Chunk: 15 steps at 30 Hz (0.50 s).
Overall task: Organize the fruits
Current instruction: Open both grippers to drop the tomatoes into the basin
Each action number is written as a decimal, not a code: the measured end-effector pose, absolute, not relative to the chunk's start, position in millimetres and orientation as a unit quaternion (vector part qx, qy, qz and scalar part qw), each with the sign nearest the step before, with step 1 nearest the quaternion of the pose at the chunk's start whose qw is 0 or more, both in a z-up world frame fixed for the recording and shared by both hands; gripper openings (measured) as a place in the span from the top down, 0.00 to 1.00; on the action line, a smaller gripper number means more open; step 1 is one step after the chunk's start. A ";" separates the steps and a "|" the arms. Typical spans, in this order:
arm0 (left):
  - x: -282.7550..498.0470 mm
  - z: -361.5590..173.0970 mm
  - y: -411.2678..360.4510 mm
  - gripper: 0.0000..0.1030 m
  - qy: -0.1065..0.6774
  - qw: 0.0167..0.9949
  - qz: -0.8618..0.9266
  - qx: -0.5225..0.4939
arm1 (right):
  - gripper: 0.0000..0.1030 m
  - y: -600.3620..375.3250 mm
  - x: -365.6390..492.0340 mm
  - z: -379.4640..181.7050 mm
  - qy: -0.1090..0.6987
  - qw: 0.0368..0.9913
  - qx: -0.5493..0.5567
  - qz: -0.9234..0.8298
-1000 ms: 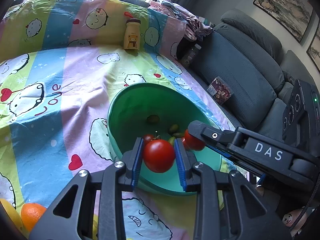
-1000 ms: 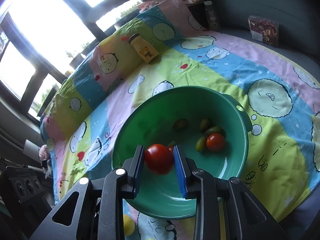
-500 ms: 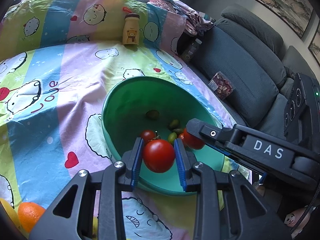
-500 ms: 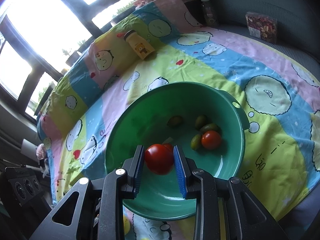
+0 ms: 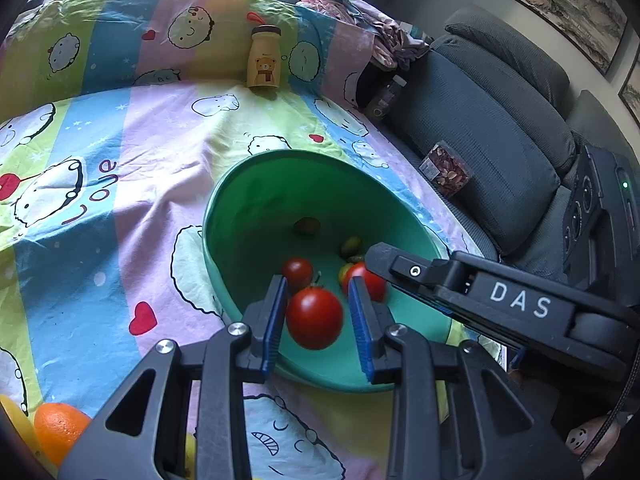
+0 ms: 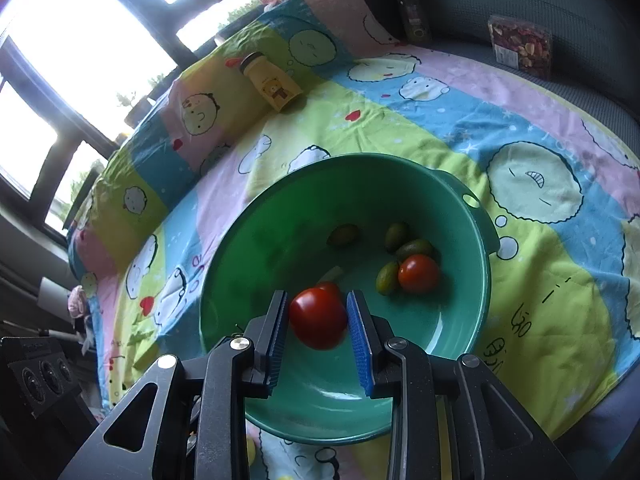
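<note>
The right claw's black body is covering the lower right part of the bowl (image 5: pixel 208 232) in the left view, and a red fruit is peeking out beside its tip, too hidden for me to say whether it is loose or carried. An orange (image 5: pixel 60 426) is sitting cut off at the lower left edge, with something yellow beside it that I cannot make out. The left claw (image 5: pixel 317 280) is hanging over the near rim with a tomato (image 5: pixel 315 317) between its narrow pads. The fruit is looking slightly blurred, touching the left pad with a sliver of green showing at the right one, so I cannot tell if it is gripped. The right claw (image 6: pixel 318 295) is pinching a second tomato (image 6: pixel 318 320) over the bowl, both pads touching it, and a bit of red is showing behind it, mostly hidden. Inside the bowl a loose tomato (image 6: pixel 418 274) is lying right of centre against some of the four small green fruits (image 6: pixel 387 283). A bottle (image 5: pixel 263 60) is standing on the sheet (image 5: pixel 120 152) at upper centre.
</note>
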<state>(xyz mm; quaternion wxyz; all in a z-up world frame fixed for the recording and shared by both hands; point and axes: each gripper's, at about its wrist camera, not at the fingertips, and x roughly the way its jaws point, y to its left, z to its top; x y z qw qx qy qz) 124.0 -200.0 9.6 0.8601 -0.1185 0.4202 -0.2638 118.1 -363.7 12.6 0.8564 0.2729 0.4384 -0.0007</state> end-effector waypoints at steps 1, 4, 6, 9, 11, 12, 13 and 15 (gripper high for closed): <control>123.9 9.9 -199.5 0.68 0.420 0.860 -0.265 -0.119 | 0.69 -363.8 118.1 12.4 0.439 0.856 0.273 -0.002; 122.3 12.0 -198.1 0.62 0.416 0.862 -0.264 -0.119 | 0.68 -364.4 117.7 12.4 0.441 0.853 0.278 -0.001; 120.8 14.7 -196.3 0.55 0.412 0.864 -0.264 -0.122 | 0.65 -363.8 117.1 13.4 0.441 0.854 0.276 -0.002; 117.3 20.4 -193.0 0.50 0.404 0.867 -0.265 -0.124 | 0.57 -363.1 115.9 16.6 0.435 0.858 0.275 -0.001; 114.5 24.5 -190.5 0.47 0.399 0.870 -0.263 -0.125 | 0.57 -361.5 114.4 20.1 0.430 0.861 0.273 0.002; 112.9 26.9 -188.5 0.44 0.396 0.872 -0.260 -0.124 | 0.56 -360.5 113.2 22.1 0.427 0.862 0.272 0.004; 110.8 29.4 -185.5 0.43 0.393 0.874 -0.256 -0.123 | 0.55 -359.4 112.6 24.2 0.424 0.864 0.271 0.008; 106.7 34.7 -177.0 0.38 0.387 0.880 -0.244 -0.127 | 0.46 -356.8 111.0 28.6 0.417 0.868 0.270 0.020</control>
